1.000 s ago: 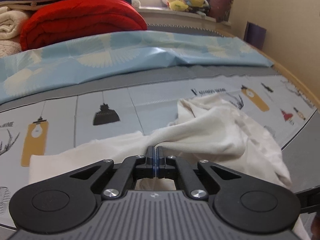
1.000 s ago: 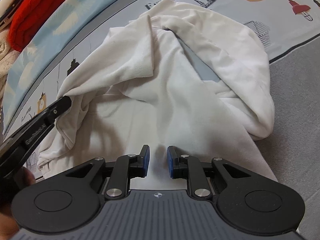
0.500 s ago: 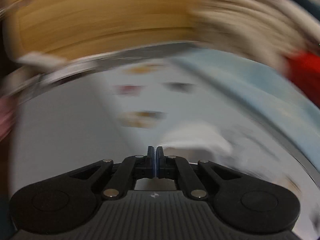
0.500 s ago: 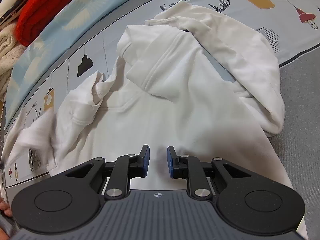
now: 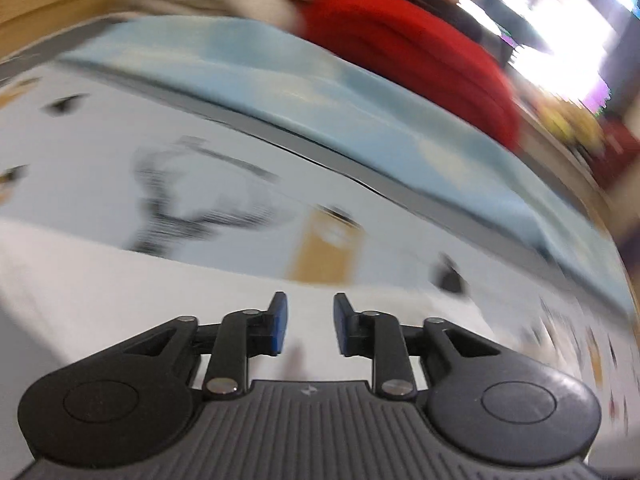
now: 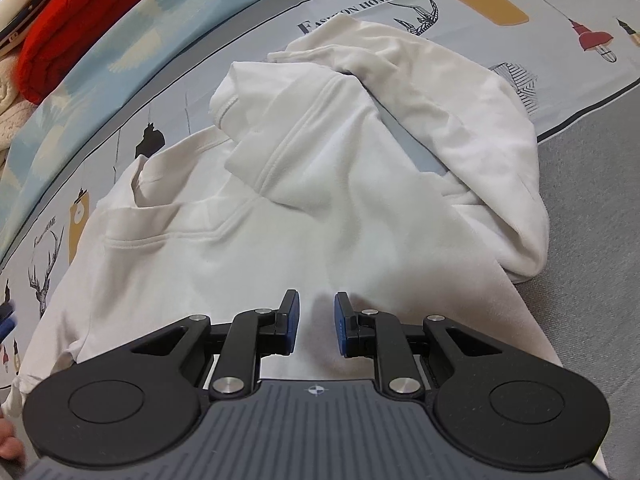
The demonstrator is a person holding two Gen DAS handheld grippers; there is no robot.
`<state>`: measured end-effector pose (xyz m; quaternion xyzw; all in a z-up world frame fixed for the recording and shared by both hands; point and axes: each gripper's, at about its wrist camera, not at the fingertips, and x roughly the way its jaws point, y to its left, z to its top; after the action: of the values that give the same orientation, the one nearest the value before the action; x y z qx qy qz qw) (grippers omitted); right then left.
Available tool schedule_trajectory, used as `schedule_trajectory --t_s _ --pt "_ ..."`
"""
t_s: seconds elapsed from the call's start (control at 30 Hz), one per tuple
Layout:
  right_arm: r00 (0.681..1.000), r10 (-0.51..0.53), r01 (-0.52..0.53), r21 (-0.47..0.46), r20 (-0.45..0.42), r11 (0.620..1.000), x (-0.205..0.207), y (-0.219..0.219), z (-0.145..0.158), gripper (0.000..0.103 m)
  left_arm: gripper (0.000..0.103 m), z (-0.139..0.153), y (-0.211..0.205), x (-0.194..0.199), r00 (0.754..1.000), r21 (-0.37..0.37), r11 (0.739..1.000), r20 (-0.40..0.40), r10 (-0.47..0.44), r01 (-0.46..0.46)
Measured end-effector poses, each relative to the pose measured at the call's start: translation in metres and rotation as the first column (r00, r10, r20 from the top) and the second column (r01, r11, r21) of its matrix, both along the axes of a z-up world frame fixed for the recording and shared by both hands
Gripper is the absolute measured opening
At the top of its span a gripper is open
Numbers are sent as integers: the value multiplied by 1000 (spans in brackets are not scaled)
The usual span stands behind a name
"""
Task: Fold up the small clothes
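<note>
A small white hooded top [image 6: 304, 200] lies spread on the printed bed sheet [image 6: 500, 8], hood up, its right sleeve bunched at the right. My right gripper [image 6: 316, 320] hovers over the top's lower part, jaws a little apart with nothing between them. In the blurred left wrist view, my left gripper [image 5: 306, 322] is over a white stretch of the top [image 5: 100, 300]; its jaws are opening and nothing is between them. A blue pad of the left gripper [image 6: 6, 318] shows at the left edge of the right wrist view.
A light blue patterned cover [image 6: 120, 40] and a folded red blanket [image 6: 92, 4] lie along the far side of the bed. Grey bedding [image 6: 592, 220] lies to the right of the top. A fingertip [image 6: 8, 448] shows at the lower left.
My left gripper let go of the white cloth, swung to the left end of the top, and its jaws came apart. The left sleeve now lies flat. My right gripper stayed put.
</note>
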<state>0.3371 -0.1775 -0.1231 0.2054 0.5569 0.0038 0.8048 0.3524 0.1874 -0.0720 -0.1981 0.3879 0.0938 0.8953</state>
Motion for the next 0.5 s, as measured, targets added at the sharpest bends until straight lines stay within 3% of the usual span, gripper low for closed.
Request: schedule_trajectory --t_s 0.1,0.3,0.4,0.5 --pt "1000 -10 10 8 1 1000 2 -5 0 20 47 -7 -37 8 995 9 995 3 -98 98" --pt "999 -32 32 -4 27 999 5 -22 3 20 47 -23 -86 31 967 10 967 -9 -255 255" --pt "998 -58 57 7 39 998 9 -37 4 20 47 -39 -112 40 941 42 941 -60 -334 336" --pt "995 -75 75 12 59 997 14 -49 5 20 43 -62 -122 50 930 92 929 -123 -347 359"
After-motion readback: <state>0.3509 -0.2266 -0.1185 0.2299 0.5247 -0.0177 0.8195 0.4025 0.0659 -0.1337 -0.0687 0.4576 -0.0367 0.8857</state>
